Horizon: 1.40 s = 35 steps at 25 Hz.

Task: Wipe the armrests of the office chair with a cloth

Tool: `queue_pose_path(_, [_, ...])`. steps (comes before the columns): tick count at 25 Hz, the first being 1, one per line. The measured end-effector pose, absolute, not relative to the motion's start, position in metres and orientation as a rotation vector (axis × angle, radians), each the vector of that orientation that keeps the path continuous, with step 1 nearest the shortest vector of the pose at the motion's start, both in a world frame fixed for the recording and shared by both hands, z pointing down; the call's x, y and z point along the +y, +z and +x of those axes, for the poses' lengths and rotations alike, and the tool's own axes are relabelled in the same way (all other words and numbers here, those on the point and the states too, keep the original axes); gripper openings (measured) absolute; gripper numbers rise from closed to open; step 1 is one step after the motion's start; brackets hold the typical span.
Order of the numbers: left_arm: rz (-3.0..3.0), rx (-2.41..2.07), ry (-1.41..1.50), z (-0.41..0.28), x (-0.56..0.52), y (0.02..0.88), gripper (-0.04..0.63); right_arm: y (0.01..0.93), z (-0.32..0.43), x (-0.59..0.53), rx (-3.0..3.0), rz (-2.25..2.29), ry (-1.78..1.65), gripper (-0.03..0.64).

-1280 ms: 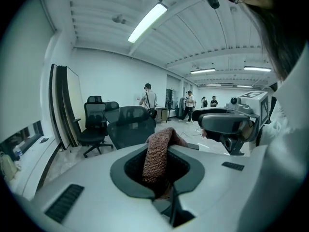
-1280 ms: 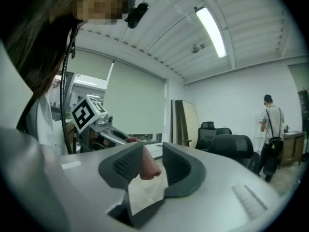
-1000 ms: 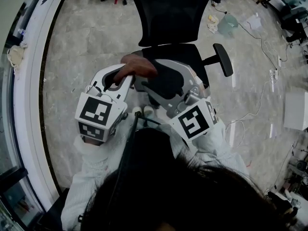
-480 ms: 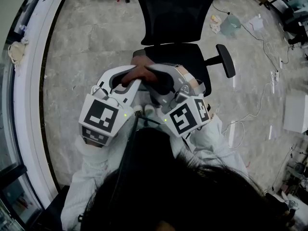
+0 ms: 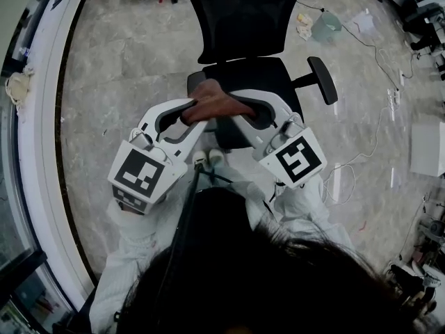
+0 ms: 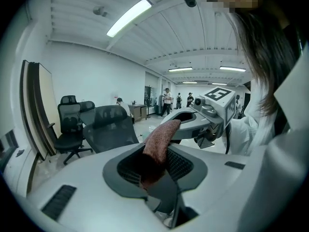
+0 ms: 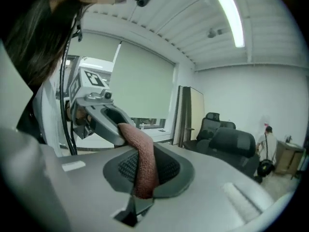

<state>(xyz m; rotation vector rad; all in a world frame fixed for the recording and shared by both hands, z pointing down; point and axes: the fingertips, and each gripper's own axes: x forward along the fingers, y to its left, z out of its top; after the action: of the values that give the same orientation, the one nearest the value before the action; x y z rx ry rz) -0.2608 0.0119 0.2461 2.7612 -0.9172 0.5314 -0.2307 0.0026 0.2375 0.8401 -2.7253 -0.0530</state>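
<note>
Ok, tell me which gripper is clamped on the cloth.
The right gripper: its jaws have just closed, pinching the cloth. The left gripper has just opened; its jaws stand wide around the cloth's other end.

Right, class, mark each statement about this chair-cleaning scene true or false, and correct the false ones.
1. A reddish-brown cloth runs from the left hand-held gripper to the right hand-held gripper. True.
2. The right hand-held gripper is empty. False: its jaws, which have just been closing, pinch the cloth.
3. The left hand-held gripper's jaws stand apart. True: they have just been opening, with the cloth's end lying between them.
4. The cloth rests on the armrest at the head view's right. False: that armrest is bare.
5. The office chair is white. False: it is black.
</note>
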Motion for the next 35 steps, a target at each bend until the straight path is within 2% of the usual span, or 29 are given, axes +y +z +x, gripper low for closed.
queue_pose_path(3, [2.769,-0.880,0.485,-0.263,0.011,0.251,0.103,0.242,-0.197,-0.005,-2.684,1.036,0.083,0.023])
queue_pose_path(8, [2.776,-0.925,0.339,-0.258,-0.012,0.248,0.101,0.231,-0.093,0.002,-2.633,1.560,0.275,0.023])
queue_pose_path(13, [2.783,-0.970,0.111,-0.220,-0.037,0.235,0.100,0.225,0.004,0.040,-2.474,1.962,0.289,0.023])
queue_pose_path(16, [2.797,-1.001,0.040,-0.201,-0.041,0.223,0.038,0.222,0.046,0.061,-2.414,2.075,0.277,0.023])
queue_pose_path(18, [2.805,-1.016,0.043,-0.181,-0.040,0.218,0.023,0.219,0.076,0.074,-2.387,2.129,0.267,0.024])
queue_pose_path(20, [2.811,-1.032,0.058,-0.162,-0.041,0.219,0.005,0.223,0.101,0.079,-2.383,2.157,0.258,0.023])
queue_pose_path(27, [2.819,-1.145,0.041,-0.061,-0.045,0.215,0.003,0.238,0.210,0.063,-2.471,2.108,0.233,0.025])
queue_pose_path(35, [2.641,-1.495,-0.001,0.101,-0.036,0.205,0.003,0.237,0.362,0.013,-2.679,1.647,0.319,0.024])
